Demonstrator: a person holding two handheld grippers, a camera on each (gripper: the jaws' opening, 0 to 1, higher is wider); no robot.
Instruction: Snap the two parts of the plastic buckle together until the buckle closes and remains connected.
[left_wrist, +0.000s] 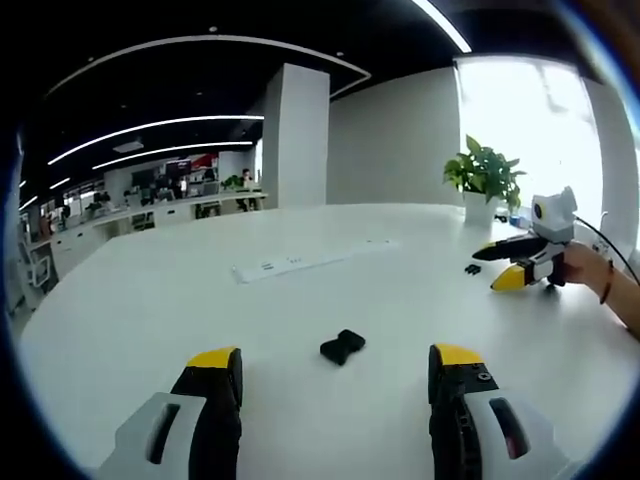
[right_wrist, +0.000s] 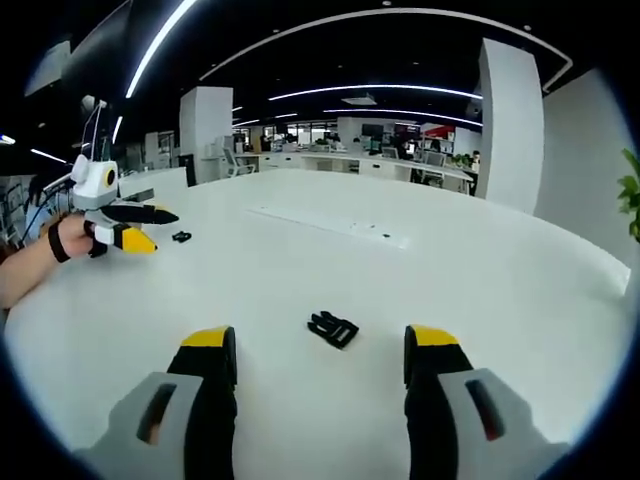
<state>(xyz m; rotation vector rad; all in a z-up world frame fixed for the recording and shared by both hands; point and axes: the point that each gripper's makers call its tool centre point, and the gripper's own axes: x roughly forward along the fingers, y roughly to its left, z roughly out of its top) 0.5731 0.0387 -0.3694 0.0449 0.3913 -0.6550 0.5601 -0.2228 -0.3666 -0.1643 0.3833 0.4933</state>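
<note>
A broad white tabletop stretches into an open-plan office with ceiling light strips. One black buckle part lies ahead of the left claw, the other buckle part ahead of the right claw. Both claws stand apart, empty. A potted plant stands at the far edge.

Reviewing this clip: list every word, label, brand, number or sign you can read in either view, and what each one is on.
None can be read.
Two buckle parts: plain black, no marking visible.
Table's inset strip: small dark marks, too small to read.
Far office wall, red panel: too blurred to read.
Left gripper and right gripper: yellow tips, no lettering seen.
</note>
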